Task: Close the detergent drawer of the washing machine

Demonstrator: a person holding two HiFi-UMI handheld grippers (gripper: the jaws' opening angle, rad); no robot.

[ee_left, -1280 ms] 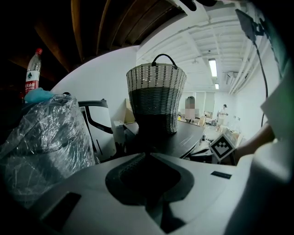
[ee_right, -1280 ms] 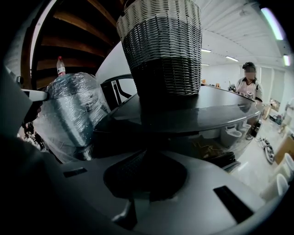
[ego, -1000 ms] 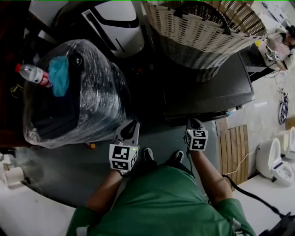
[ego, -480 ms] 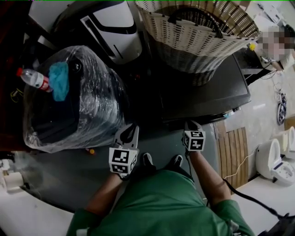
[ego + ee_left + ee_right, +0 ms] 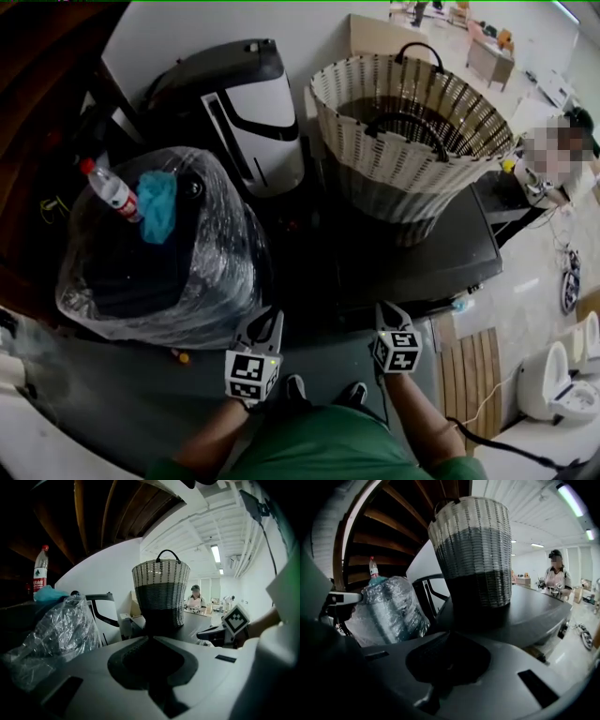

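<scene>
At the bottom of the head view, the person's green shirt [image 5: 319,455] fills the edge, with both arms reaching forward. The left gripper [image 5: 270,323] sits bottom centre-left, its jaws clenched together with nothing between them. The right gripper [image 5: 386,314] is bottom centre-right, also pressed closed and empty. The two are level with each other and well apart.

Just beyond them, centre right, is the dark flat top of the washing machine [image 5: 441,253]. Its front faces away from the head camera, and I cannot make out the detergent drawer in any view. A woven basket [image 5: 412,141] with a black handle stands on that top.

At centre left is a bundle wrapped in clear plastic [image 5: 169,272], with a blue cloth [image 5: 159,204] and a red-capped bottle [image 5: 111,190] lying on it. Behind it, upper centre, stands a white and black appliance [image 5: 248,122]. A person [image 5: 555,581] stands far off at the right edge.
</scene>
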